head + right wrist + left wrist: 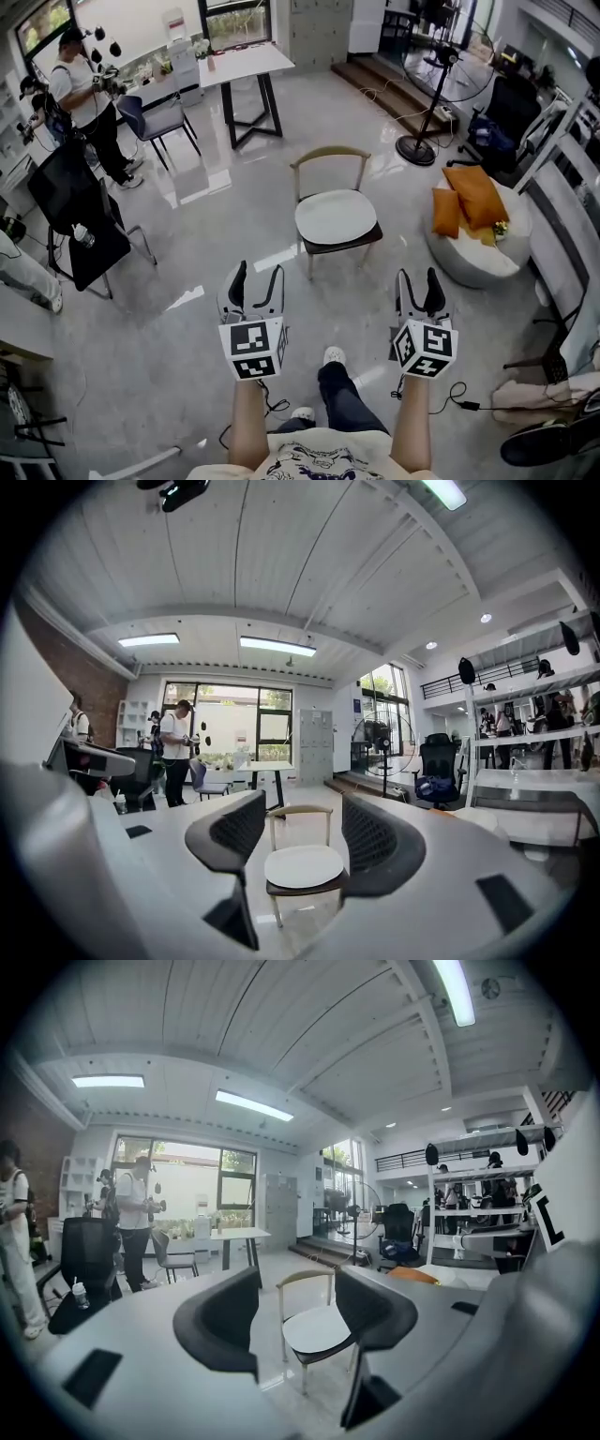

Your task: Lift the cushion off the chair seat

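Forearms (246, 422) are seen at the near edge, each carrying a gripper held short of the chair (328, 156).

- Left gripper (259, 277): jaws are spread wide and nothing is held. The chair is framed in the gap but stands well apart.
- Right gripper (417, 279): jaws are likewise spread and empty, well short of the chair.
- Cushion (335, 217): white and round, laid flat on the chair seat and untouched.
- Chair: wooden, with a curved back, set upright on the glossy floor (187, 375).
- Orange pillows (473, 195): piled on a pale pouf (469, 267) to the right of the chair.
- Table (246, 66): placed beyond the chair.
- Fan (427, 94): stood beyond the chair, to its right.
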The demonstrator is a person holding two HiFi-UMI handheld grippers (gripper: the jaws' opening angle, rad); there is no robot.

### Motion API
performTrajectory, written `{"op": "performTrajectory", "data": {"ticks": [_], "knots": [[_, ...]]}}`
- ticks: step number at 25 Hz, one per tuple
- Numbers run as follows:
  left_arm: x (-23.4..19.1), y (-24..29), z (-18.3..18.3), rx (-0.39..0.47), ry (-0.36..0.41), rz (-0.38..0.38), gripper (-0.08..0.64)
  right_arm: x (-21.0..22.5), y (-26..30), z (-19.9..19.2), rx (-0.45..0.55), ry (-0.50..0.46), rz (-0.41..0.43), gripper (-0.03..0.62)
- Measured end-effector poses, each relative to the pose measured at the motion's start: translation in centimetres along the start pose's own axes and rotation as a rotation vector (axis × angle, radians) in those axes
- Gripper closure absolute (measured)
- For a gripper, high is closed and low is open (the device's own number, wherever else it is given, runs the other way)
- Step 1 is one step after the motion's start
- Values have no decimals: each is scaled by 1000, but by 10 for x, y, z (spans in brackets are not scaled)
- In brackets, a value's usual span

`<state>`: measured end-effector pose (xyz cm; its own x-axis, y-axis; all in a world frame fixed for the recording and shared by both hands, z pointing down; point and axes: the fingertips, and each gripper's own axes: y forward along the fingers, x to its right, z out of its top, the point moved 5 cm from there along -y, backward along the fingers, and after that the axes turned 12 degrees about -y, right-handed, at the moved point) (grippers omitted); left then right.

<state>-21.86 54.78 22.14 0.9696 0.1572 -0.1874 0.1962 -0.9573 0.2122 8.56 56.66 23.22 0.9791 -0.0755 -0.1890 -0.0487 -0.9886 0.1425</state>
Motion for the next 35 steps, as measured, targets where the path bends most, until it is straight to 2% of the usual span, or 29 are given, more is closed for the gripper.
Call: {"op": "performTrajectory", "data": {"ticks": [11, 18, 28, 35], "knots": [[39, 180, 43, 15, -24, 58, 308, 89, 188, 24, 18, -8, 59, 322], [51, 268, 46, 6, -24, 83, 308, 125, 279, 14, 5, 5, 81, 322], [31, 355, 55, -29, -28, 101, 308, 135, 370, 10, -30, 23, 86, 322], [17, 446, 63, -47, -37, 88, 308, 139, 458, 6, -57, 23, 77, 322]]}}
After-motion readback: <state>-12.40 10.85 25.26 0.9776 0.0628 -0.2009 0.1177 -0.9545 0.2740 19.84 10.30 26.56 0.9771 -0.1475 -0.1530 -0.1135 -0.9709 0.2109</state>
